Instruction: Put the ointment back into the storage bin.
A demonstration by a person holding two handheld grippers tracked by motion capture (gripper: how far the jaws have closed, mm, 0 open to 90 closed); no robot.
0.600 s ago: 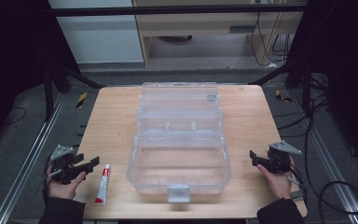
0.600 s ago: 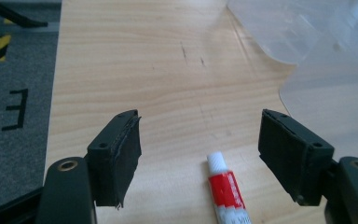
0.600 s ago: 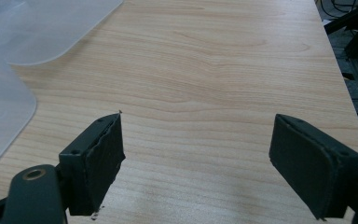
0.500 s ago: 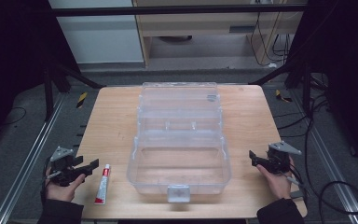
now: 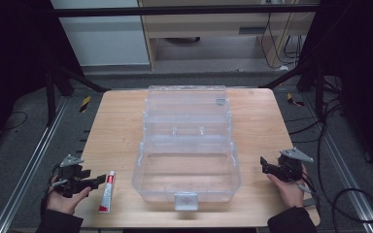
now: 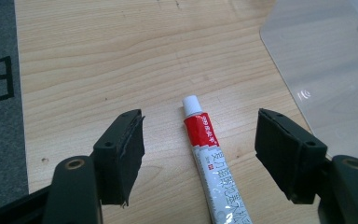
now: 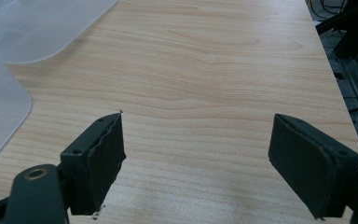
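Red-and-white tube [image 6: 213,163] flat on the wooden table [image 5: 116,126], cap end pointing away from the person, just left of the clear plastic box [image 5: 187,145] with its lid folded back.

Risks from this position:
- Rolling or skidding of the tube if only one pad makes contact first; likely cause, an off-centre descent.
- Squashed contents if the pinch lands on the soft body with too much force (safer near the shoulder below the cap).
- Collision with the box wall during transfer; likely cause, too little lift before the sideways move toward the open compartment.

Left gripper [image 6: 200,149]: jaws spread wide, one on each side of the tube, no contact with it, nothing held. Tube roughly centred in the gap, slightly nearer the right-hand pad in the left gripper view.

Right gripper [image 7: 196,163]: jaws likewise spread wide over bare wood, nothing between them, well apart from the tube, near the right side of the box.
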